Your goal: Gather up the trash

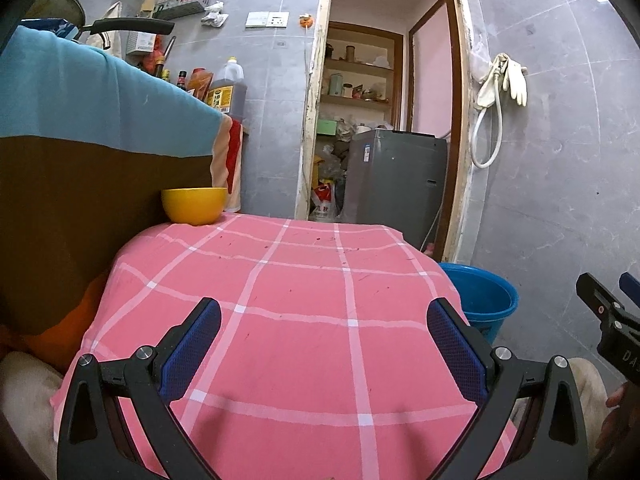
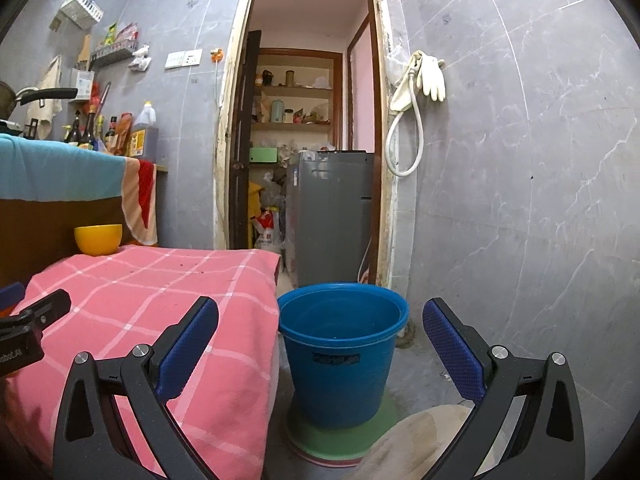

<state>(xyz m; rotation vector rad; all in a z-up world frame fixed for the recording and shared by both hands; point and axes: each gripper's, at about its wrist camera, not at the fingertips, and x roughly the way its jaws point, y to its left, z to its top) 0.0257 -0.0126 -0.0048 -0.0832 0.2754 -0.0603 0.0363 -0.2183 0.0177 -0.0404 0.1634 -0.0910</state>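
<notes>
Blue bucket point(image 2: 342, 354): I am seeing it standing upright on the floor, just beside the table's right edge, mouth facing up; its long axis is running vertical. I am making out nothing inside except a few tiny specks on the inner wall.
Bucket base: it is sitting on a green round mat point(image 2: 344, 436).
Yellow bowl point(image 1: 194, 205): it is resting upright at the far left corner of the pink checked cloth point(image 1: 280, 320); I cannot tell what it is holding, since the rim is hiding the inside.
Trash: I am finding only small dark flecks scattered over the cloth, too small to name.
Left gripper point(image 1: 324, 344): I am holding it above the cloth with the blue pads spread wide, gripping nothing.
Right gripper point(image 2: 320, 344): it is hovering with pads spread wide, the bucket showing between them, gripping nothing.
Doorway: a grey appliance point(image 2: 334, 216) is standing beyond it.
</notes>
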